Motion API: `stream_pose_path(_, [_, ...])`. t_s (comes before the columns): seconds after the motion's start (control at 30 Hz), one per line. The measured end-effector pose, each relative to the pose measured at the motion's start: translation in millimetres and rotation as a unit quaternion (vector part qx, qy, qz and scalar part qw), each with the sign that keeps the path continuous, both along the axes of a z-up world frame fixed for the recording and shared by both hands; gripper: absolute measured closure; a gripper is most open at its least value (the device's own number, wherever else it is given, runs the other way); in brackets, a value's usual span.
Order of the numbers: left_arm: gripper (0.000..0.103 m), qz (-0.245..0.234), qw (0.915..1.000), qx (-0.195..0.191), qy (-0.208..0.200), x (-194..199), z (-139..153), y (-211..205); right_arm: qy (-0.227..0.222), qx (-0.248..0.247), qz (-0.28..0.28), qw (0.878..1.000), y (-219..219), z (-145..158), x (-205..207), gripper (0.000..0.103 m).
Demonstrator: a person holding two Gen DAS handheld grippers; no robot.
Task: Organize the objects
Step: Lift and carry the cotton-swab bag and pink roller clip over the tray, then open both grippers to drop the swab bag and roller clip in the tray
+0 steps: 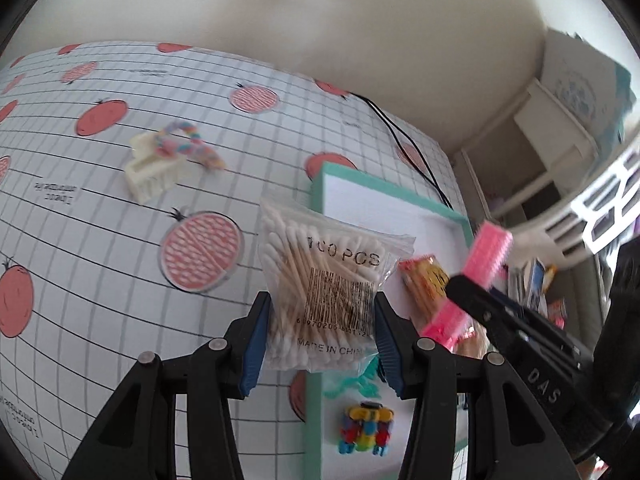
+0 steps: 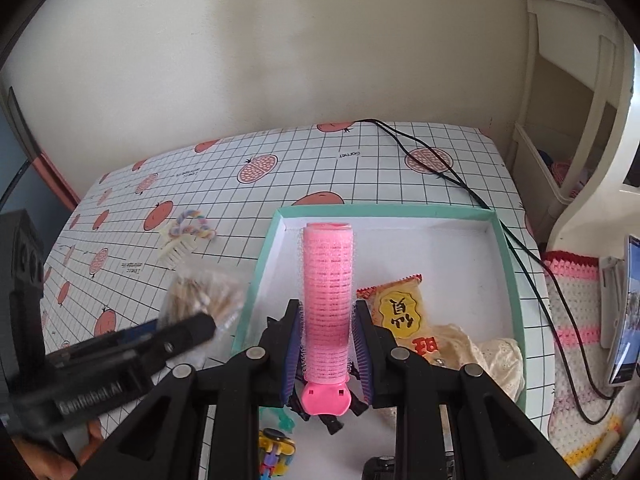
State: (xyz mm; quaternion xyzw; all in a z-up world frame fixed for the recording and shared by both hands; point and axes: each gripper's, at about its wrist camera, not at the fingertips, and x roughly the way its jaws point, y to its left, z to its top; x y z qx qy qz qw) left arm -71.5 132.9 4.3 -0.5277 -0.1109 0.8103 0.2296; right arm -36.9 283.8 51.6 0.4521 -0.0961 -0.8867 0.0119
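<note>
A: Since both grippers carry loads above the teal-rimmed tray, I read this as two deliveries under way. Left gripper: fingers closed partway on the cotton-swab bag, pinched at its lower half so the label faces the camera.

B: And it hangs over the tray's left rim, not inside?

A: Over the rim, off the tablecloth. Right gripper: pads pressed against the pink hair roller, held lengthwise along the fingers, pointing over the tray floor.

B: Why there?

A: Probably bare floor; the snack packet and cream fabric crowd the right side, the colourful block toy the near corner.

B: Left outside?

A: The cream hair claw and pastel scrunchie, touching, well apart from the tray.
</note>
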Motion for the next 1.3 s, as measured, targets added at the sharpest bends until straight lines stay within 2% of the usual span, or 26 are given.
stream_pose_path(0.4, [0.052, -0.085, 0.9962, -0.018, 0.006, 22.0, -3.6, 37.2, -0.028, 0.004, -0.023, 0.999, 18.9, -10.9, 0.9, 0.076])
stream_pose_path(0.7, [0.052, -0.087, 0.9958, -0.028, -0.007, 20.4, -13.2, 35.6, -0.036, 0.017, -0.026, 0.999, 12.9, -15.4, -2.1, 0.075])
stream_pose_path(0.87, [0.052, -0.092, 0.995, -0.038, 0.002, 22.9, -13.8, 39.1, -0.04, 0.014, -0.038, 0.998, 13.1, -16.7, -3.2, 0.074])
stream_pose_path(1.0, [0.051, -0.094, 0.9949, -0.038, 0.004, 23.2, -13.8, 39.3, -0.043, 0.01, -0.043, 0.998, 14.9, -18.7, -3.5, 0.052])
stream_pose_path(1.17, [0.049, -0.082, 0.9964, -0.012, -0.016, 18.3, -16.6, 34.8, -0.038, 0.011, -0.045, 0.998, 16.3, -17.9, -3.8, 0.049])
stream_pose_path(1.3, [0.043, -0.079, 0.9966, 0.005, -0.024, 17.0, -16.5, 32.9, -0.037, 0.01, -0.045, 0.998, 15.6, -18.3, -4.4, 0.045])
